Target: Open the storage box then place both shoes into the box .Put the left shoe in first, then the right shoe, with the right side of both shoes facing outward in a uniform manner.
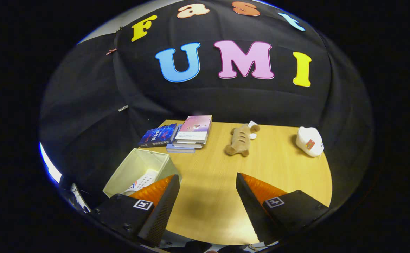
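An open pale-green storage box [134,165] stands at the table's near left corner, just beyond my left finger. Inside it lies a white shoe [142,181] with red and blue marks, partly hidden by that finger. My gripper [207,191] hangs above the bare wooden table with its two black and orange fingers [162,200] spread wide apart. Nothing is between them.
A stack of books [191,135] and a dark blue book [157,135] lie at the far left of the table [208,196]. A brown plush toy [240,138] lies far centre. A white bundle [309,141] sits far right. The black cloth wall rises behind.
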`<state>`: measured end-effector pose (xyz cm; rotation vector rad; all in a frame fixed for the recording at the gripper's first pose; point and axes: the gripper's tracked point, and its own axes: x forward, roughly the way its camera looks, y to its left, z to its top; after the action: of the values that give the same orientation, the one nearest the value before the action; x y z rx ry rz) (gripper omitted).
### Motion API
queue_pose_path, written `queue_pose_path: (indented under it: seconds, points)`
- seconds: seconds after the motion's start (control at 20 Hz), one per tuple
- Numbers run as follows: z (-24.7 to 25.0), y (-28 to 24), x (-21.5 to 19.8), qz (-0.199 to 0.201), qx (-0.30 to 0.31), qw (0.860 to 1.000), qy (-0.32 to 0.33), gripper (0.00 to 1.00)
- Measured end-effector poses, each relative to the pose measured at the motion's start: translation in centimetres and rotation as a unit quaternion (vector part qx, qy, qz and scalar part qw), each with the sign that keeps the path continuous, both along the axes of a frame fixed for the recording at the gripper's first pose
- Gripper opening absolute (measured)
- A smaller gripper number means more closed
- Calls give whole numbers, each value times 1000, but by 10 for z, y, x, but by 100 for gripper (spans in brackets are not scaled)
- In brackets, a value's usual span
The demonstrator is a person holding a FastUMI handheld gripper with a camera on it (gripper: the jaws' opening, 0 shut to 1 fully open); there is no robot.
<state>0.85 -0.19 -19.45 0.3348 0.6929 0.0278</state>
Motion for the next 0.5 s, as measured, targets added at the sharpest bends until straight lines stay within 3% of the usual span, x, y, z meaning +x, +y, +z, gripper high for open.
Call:
queue_pose_path:
  seconds: [0.5]
  points:
    - [24, -77, -22, 17, -85, 992, -94, 99]
